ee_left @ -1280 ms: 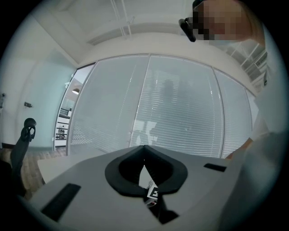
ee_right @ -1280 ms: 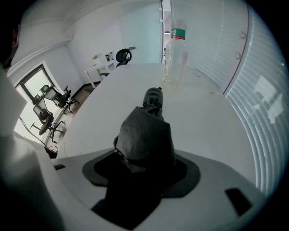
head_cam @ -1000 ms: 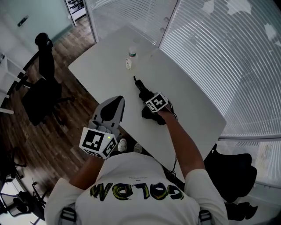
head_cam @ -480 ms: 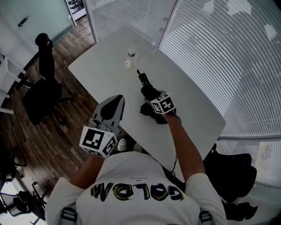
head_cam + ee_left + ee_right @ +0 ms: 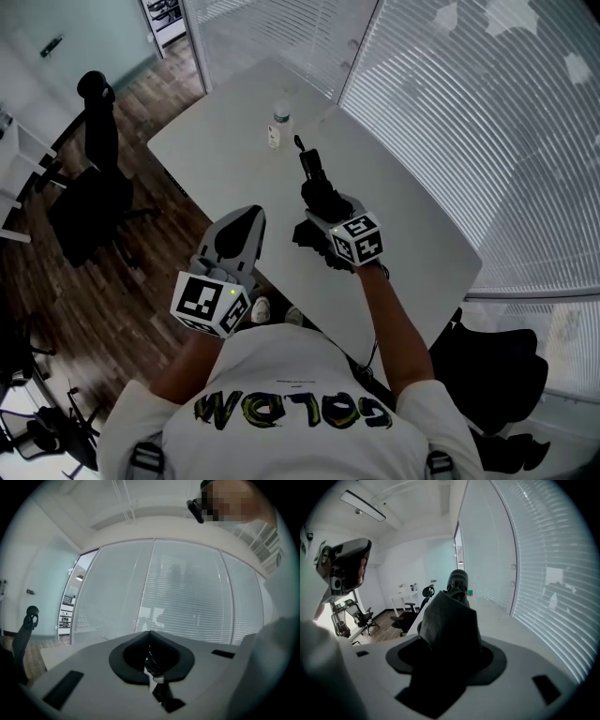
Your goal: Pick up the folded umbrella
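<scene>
- Black folded umbrella [image 5: 317,186] is seen in the head view in the grip of the right gripper [image 5: 326,211], held over the white table [image 5: 412,197]. Its far end points toward a small bottle [image 5: 279,122] standing on the table.
- Left gripper [image 5: 242,220] hangs beside the near edge of the table, well apart from the umbrella.
- Left gripper view: the jaws are together, with nothing between them; window blinds [image 5: 187,592] are ahead.
- Right gripper view: the jaws are pressed on the umbrella's dark fabric, which fills the gap and sticks out forward.
</scene>
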A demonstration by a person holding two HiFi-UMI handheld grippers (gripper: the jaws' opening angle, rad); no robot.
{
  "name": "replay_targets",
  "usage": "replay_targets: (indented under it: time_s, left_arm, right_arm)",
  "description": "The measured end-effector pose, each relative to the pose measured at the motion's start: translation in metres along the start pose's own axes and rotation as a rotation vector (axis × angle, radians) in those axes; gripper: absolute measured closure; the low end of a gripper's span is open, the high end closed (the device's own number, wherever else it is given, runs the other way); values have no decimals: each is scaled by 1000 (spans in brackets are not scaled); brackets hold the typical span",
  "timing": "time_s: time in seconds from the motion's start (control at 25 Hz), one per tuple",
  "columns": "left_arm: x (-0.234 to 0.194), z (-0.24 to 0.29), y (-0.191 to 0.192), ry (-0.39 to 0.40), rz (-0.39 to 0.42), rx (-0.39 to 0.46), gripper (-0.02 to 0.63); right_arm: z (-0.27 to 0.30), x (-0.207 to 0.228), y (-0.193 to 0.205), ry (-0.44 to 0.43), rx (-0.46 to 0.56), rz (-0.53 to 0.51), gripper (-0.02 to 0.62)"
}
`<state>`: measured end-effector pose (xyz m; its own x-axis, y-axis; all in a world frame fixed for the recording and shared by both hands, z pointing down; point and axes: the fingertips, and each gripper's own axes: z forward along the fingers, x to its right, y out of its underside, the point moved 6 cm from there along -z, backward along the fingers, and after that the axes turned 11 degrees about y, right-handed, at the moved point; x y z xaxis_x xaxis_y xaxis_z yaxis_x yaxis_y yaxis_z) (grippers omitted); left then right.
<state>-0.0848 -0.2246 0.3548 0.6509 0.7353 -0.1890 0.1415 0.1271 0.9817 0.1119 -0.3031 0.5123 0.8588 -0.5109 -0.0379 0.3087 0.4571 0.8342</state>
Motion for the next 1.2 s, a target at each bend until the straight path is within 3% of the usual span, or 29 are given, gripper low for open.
replay_targets:
  time_s: [0.24, 0.8, 1.2]
  left_arm:
    - [6, -4, 1, 0, -3, -1, 595]
    - [9, -13, -8, -1, 1, 15, 595]
    - [20, -14, -8, 24, 10, 30, 595]
  right_arm:
    - [-37, -11, -22, -3, 146, 60, 333]
    - [-141, -23, -76, 49, 509, 86, 332]
    - [-193, -34, -76, 88, 619, 75, 328]
